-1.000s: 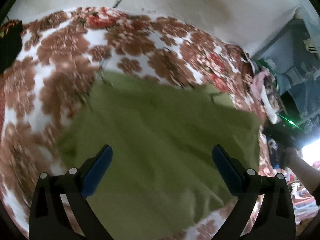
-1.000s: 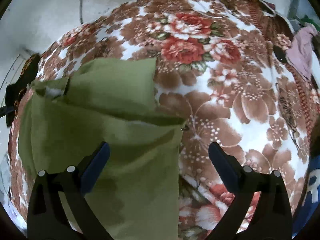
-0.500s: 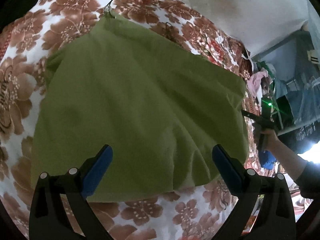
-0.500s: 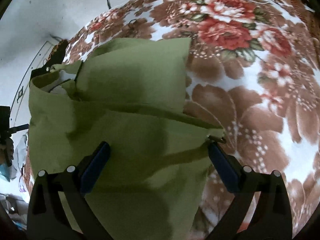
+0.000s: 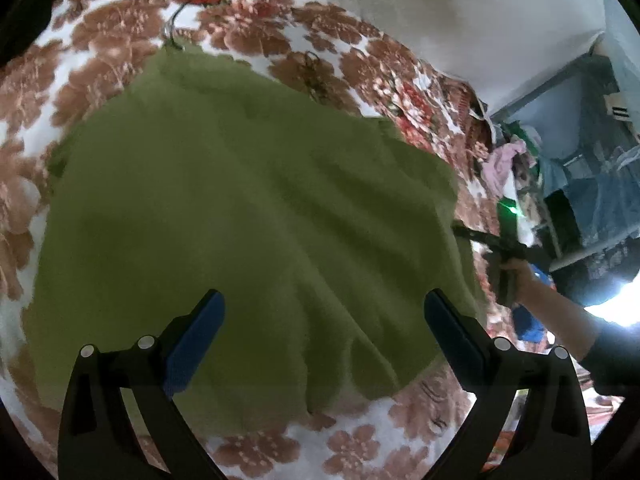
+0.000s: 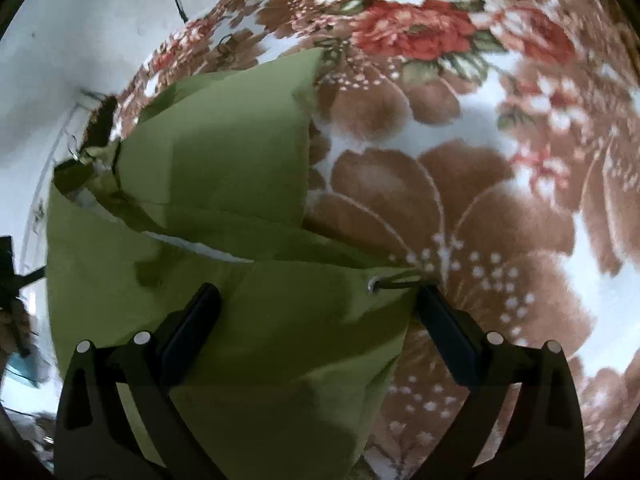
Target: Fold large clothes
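Garment [image 5: 248, 216] beneath both spread jaws

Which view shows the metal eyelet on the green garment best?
The right wrist view. The eyelet sits sharp at the garment's near corner, with a cord running out of it, beside one finger of the open right gripper. The left wrist view shows the garment as a wide, blurred sheet on the floral blanket; I cannot pick out an eyelet there.
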The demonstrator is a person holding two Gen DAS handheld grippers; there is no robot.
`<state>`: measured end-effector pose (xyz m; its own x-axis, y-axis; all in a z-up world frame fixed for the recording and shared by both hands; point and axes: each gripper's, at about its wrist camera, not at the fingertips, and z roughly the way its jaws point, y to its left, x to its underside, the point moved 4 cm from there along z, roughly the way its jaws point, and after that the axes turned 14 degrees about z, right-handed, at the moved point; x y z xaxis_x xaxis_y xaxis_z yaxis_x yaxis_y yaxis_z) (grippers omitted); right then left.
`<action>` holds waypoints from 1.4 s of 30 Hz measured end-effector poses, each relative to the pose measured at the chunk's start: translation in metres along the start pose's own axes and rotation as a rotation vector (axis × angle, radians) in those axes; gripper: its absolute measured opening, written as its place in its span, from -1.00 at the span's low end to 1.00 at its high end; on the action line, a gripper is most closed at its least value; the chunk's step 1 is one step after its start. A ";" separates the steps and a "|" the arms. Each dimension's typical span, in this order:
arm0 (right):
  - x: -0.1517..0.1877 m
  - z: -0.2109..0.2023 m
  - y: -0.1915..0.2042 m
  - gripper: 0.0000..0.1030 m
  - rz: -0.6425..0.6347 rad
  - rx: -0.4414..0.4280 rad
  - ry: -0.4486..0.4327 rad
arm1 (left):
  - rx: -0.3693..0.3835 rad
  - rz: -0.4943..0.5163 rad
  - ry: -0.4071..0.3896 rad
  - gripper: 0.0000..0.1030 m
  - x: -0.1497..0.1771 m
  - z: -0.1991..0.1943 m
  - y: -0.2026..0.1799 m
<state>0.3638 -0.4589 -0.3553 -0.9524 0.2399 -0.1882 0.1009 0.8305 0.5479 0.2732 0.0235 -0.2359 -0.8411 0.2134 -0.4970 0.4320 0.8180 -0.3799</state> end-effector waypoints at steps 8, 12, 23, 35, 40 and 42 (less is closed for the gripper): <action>0.012 -0.007 0.023 -0.44 -0.079 -0.021 -0.012 | -0.315 0.154 0.234 0.90 0.009 0.061 0.012; 0.013 -0.026 0.035 -0.64 -0.127 0.024 -0.031 | -0.389 0.195 0.321 0.92 0.018 0.090 0.018; 0.001 -0.114 0.094 -0.80 -0.276 0.056 -0.125 | -0.387 0.159 0.315 0.91 0.021 0.091 0.032; -0.109 -0.108 0.195 -0.80 -0.527 0.094 -0.172 | -0.320 0.087 0.203 0.90 0.011 0.052 0.050; -0.127 -0.050 0.164 -0.80 -0.489 0.157 -0.089 | -0.353 0.132 0.212 0.90 0.011 0.053 0.056; -0.127 -0.018 0.132 -0.80 -0.426 0.168 -0.044 | -0.357 0.144 0.218 0.90 0.010 0.062 0.053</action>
<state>0.4925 -0.3889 -0.2441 -0.9064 -0.1224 -0.4042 -0.2480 0.9289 0.2749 0.3077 0.0361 -0.3098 -0.8462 0.4149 -0.3344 0.4422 0.8969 -0.0062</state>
